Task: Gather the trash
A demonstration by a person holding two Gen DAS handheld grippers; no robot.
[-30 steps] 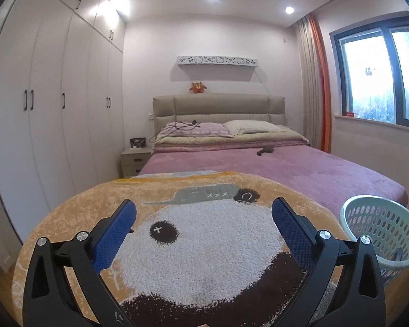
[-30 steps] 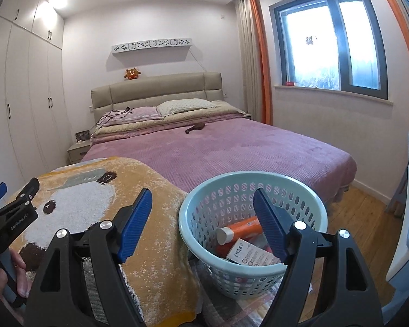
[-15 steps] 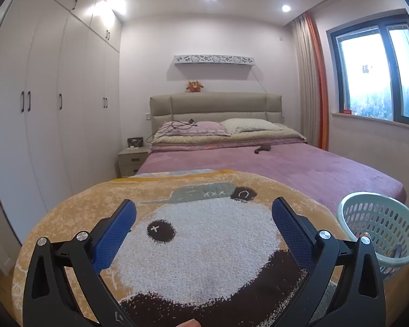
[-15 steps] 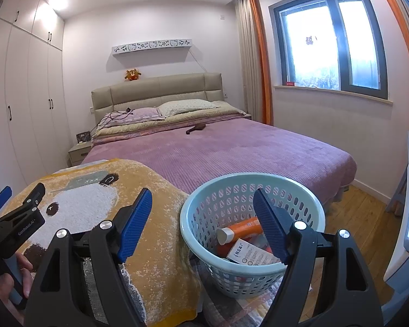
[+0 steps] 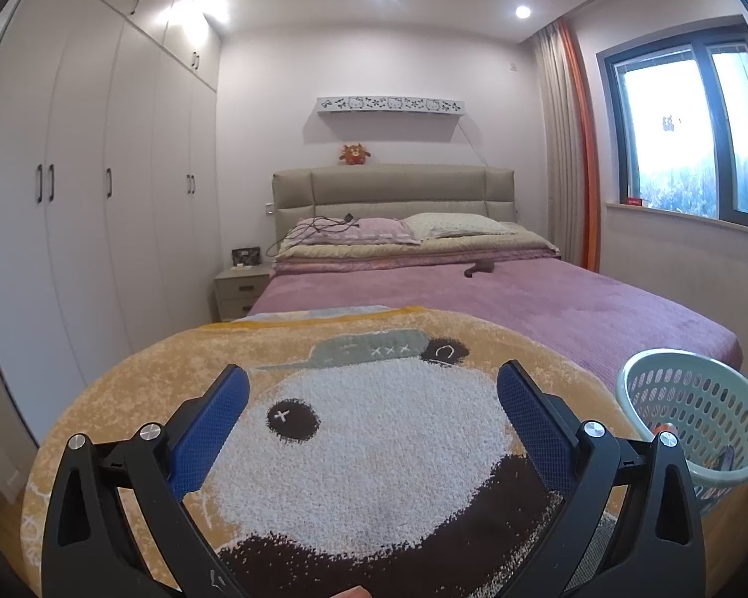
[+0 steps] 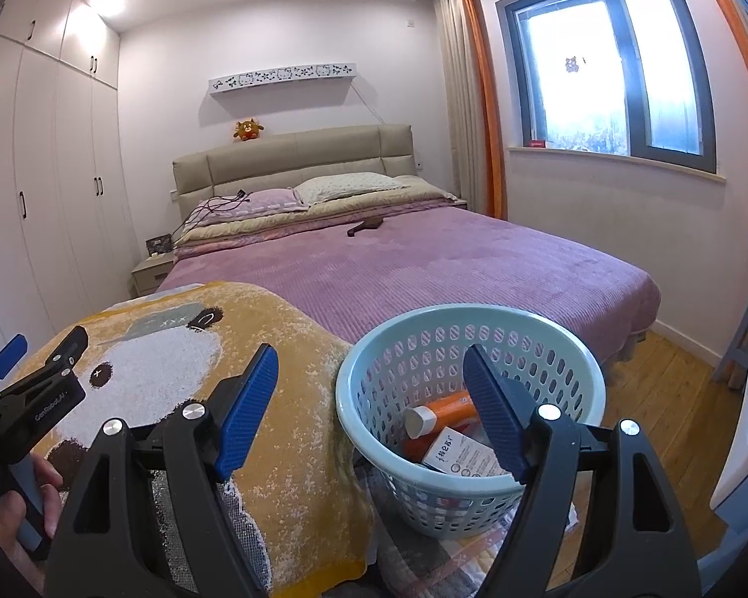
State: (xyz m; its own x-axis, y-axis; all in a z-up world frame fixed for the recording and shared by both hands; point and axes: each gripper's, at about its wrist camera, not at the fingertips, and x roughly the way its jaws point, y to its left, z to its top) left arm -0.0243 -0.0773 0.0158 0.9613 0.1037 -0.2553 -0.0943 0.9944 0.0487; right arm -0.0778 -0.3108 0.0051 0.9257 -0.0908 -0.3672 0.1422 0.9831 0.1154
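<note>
A pale blue perforated basket (image 6: 468, 493) stands by the foot of the bed; it also shows at the right edge of the left wrist view (image 5: 693, 418). Inside it lie an orange bottle with a white cap (image 6: 444, 413) and a white printed carton (image 6: 461, 456). My right gripper (image 6: 371, 398) is open and empty, held just in front of the basket's left rim. My left gripper (image 5: 374, 398) is open and empty above the yellow panda-print blanket (image 5: 354, 453). It also shows at the left of the right wrist view (image 6: 30, 388).
A bed with a purple cover (image 6: 424, 259) fills the middle, with pillows, a cable and a small dark object (image 6: 366, 224) on it. White wardrobes (image 5: 75, 199) line the left wall. A nightstand (image 5: 239, 289) stands by the bed. Wooden floor (image 6: 673, 398) lies to the right.
Both grippers have drifted slightly; the basket sits a little further left in the left wrist view. Both stay open and empty.
</note>
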